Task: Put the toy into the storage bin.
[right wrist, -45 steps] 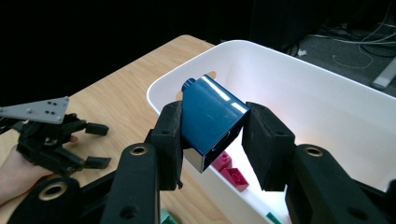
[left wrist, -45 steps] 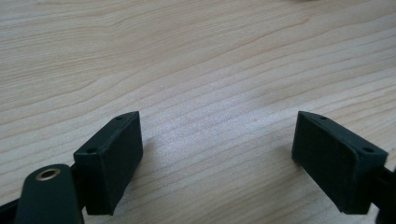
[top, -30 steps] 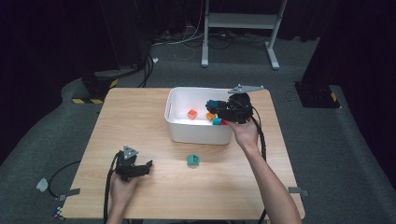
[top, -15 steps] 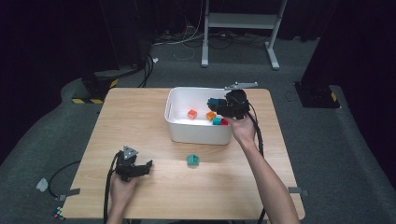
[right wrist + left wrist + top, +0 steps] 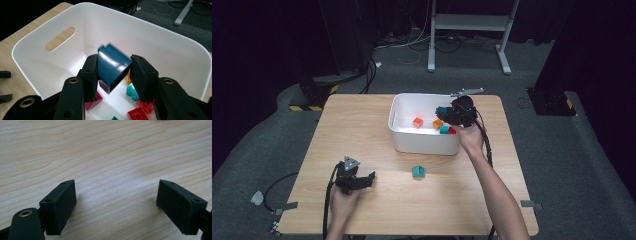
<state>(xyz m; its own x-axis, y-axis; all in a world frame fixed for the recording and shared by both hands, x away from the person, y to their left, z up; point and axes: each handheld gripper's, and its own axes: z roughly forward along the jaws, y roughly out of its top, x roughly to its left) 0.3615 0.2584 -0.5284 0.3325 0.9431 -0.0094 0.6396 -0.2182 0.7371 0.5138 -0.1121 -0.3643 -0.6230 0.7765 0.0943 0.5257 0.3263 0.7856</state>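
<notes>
Right gripper view: right tool [image 5: 113, 71] positioned over white bin [image 5: 172, 40], jaws about half open and clamped on dark blue block [image 5: 112, 66], one pad on each side. Block tilted, held above bin floor, slightly blurred. Below it inside bin: magenta block [image 5: 93, 100], teal block [image 5: 132, 92], red blocks [image 5: 137, 113], orange block [image 5: 128, 76] partly hidden behind a jaw. Oval handle slot [image 5: 60, 38] visible in bin wall.

High view: right tool [image 5: 451, 114] at right end of bin [image 5: 404, 100], on table [image 5: 362, 130]. Orange-red block [image 5: 417, 122] near bin centre. Green block [image 5: 418, 172] on table just in front of bin. Left tool [image 5: 362, 180] well apart from bin, toward front left.

Left gripper view: left tool [image 5: 116, 202] jaws wide apart, holding nothing, bare table [image 5: 105, 152] between them.
</notes>
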